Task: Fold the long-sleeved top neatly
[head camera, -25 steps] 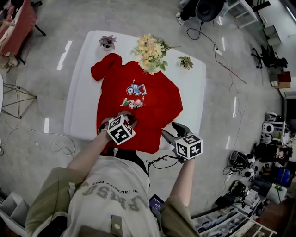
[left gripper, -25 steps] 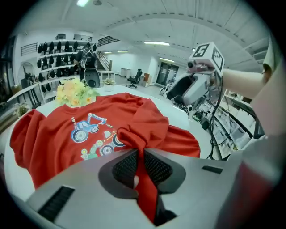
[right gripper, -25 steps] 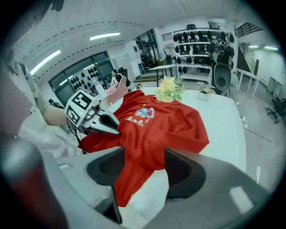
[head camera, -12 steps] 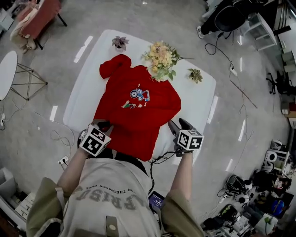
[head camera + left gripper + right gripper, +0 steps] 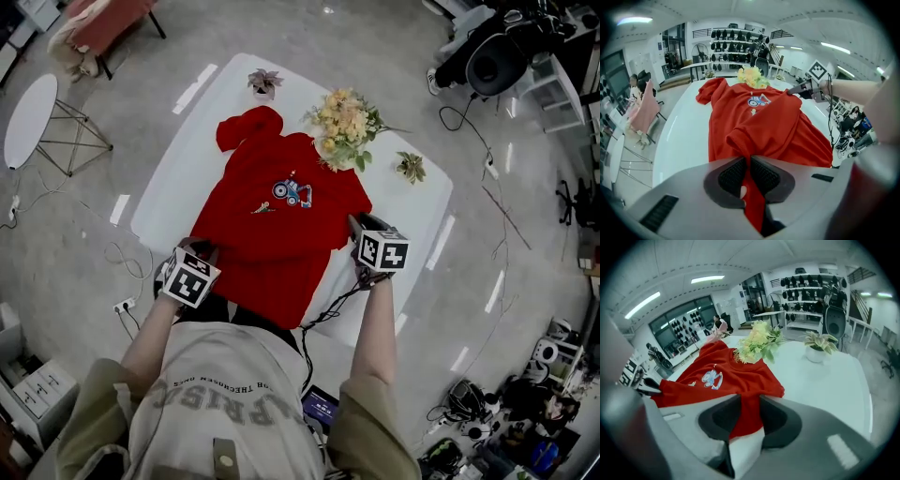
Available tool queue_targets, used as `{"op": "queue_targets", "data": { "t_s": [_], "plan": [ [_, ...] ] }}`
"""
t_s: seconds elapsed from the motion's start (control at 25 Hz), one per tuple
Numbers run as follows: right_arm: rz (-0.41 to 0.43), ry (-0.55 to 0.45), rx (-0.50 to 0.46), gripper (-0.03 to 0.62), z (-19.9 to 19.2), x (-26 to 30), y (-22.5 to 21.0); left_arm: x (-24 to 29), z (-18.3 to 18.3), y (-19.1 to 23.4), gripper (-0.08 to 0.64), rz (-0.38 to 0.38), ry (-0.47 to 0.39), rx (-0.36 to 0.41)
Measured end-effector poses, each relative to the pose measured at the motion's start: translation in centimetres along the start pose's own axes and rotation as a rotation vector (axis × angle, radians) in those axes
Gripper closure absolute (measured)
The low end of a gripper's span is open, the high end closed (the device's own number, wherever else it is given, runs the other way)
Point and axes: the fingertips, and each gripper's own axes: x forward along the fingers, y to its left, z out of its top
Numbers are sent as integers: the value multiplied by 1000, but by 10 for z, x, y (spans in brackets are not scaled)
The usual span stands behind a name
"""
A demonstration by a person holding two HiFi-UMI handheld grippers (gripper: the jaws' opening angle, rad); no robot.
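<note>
The red long-sleeved top (image 5: 281,225) with a small cartoon print lies spread on the white table (image 5: 187,159). My left gripper (image 5: 197,251) is at the top's near-left corner, shut on a bunched ridge of red cloth (image 5: 749,140) that runs between its pads. My right gripper (image 5: 362,227) is at the top's right edge. Its jaws have just been closing and stand a little apart, astride a flat red edge (image 5: 749,404) that lies on the table. The far left sleeve (image 5: 246,127) is folded near a plant. The right gripper (image 5: 802,89) also shows in the left gripper view.
A bouquet of pale flowers (image 5: 345,122) rests on the top's neckline. Small potted plants stand at the table's far left (image 5: 264,82) and far right (image 5: 410,167). Cables (image 5: 122,272) trail on the floor to the left, and equipment crowds the right.
My left gripper went from the hem's middle out to the near-left corner, still holding red cloth. The right gripper came forward and down from the table's near edge onto the top's right side.
</note>
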Motion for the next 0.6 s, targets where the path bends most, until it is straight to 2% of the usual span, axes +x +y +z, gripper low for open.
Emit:
{"op": "queue_targets", "data": {
  "t_s": [0.16,0.2,0.24,0.28,0.32,0.36,0.4,0.48,0.6],
  "plan": [
    [-128,166,-235,468,-3,19,-9,6,-10,8,515,39,49,21],
    [-137,183,-265,468,-4,20,-9,6,-13,8,506,39,65,31],
    [-122,170,-268,466,-2,18,-6,5,-17,8,465,33,85,46],
    [-82,136,-246,465,1,12,-1,2,-21,8,392,20,104,62],
    [-21,95,-209,432,2,3,7,-3,-24,8,313,4,117,78],
    [50,63,-165,351,0,-9,18,-11,-25,8,284,-10,116,93],
    [116,47,-129,230,-5,-22,28,-19,-22,8,276,-19,101,111],
    [182,56,-115,216,-24,-41,46,-33,-7,3,275,-38,45,175],
    [135,135,-205,219,-61,-34,54,-25,21,-31,275,-112,-10,321]
  ]
}}
